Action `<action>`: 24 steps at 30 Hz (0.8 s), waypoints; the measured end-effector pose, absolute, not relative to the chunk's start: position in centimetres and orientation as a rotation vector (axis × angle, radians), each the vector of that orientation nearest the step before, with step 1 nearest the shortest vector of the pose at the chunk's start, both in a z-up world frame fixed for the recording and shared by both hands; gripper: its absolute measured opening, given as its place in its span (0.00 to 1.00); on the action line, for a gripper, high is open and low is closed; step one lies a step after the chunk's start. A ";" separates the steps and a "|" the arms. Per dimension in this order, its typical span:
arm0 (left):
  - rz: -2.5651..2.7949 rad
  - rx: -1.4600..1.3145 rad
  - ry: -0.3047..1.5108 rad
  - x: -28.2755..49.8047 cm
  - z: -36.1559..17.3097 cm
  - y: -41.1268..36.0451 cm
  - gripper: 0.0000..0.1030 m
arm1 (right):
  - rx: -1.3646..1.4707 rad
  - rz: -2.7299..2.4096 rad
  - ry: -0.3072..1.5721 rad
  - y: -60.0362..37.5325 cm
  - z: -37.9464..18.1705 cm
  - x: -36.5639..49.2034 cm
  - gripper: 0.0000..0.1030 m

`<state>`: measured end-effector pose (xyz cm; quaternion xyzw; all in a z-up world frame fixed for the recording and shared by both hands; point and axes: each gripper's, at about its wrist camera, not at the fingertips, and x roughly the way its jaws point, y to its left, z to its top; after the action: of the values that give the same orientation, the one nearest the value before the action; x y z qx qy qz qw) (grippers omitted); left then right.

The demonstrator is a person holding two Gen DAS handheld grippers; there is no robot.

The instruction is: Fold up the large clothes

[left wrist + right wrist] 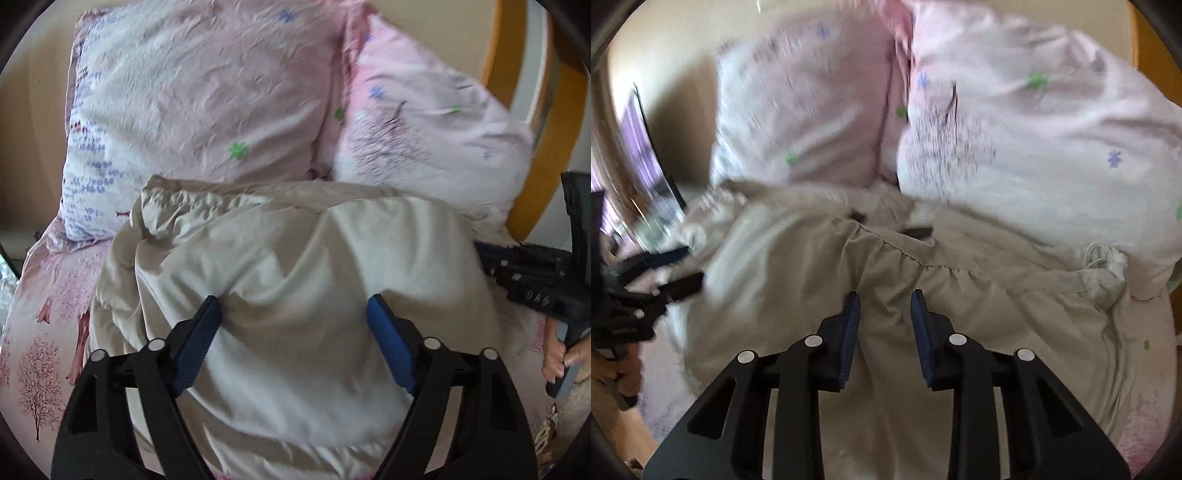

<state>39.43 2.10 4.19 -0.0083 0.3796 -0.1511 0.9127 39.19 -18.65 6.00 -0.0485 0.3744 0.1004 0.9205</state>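
A large beige garment lies bunched on a bed, below two pillows. In the right wrist view it shows a gathered seam and a white drawstring at its right. My left gripper is open wide just above the middle of the garment, holding nothing. My right gripper is open, its jaws partly apart above the cloth near the gathered seam, holding nothing. The right gripper also shows at the right edge of the left wrist view. The left gripper shows at the left edge of the right wrist view.
Two pink flowered pillows lean at the head of the bed. The pink tree-print sheet covers the bed. A wooden bed frame curves at the right. A wall stands behind.
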 end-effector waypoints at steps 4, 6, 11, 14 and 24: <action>-0.253 -0.030 0.834 42.1 3.4 2.3 0.71 | -0.123 0.061 0.930 -19.2 2.7 43.5 0.26; -0.226 -0.024 0.861 43.3 3.1 2.1 0.69 | -0.117 0.032 0.969 -19.3 2.3 44.8 0.26; -0.159 -0.021 0.916 45.8 2.2 1.2 0.69 | -0.112 -0.029 1.073 -19.0 1.4 48.2 0.26; -0.151 -0.080 0.956 46.5 1.6 1.9 0.68 | -0.076 -0.016 1.090 -19.4 1.3 48.4 0.26; -0.163 -0.096 0.870 41.2 3.9 7.3 0.64 | 0.054 0.062 0.842 -25.4 6.7 38.8 0.32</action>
<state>41.19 7.28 3.94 -0.0466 0.4208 -0.0788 0.9025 38.77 -25.39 6.66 0.0264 0.4087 0.0303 0.9118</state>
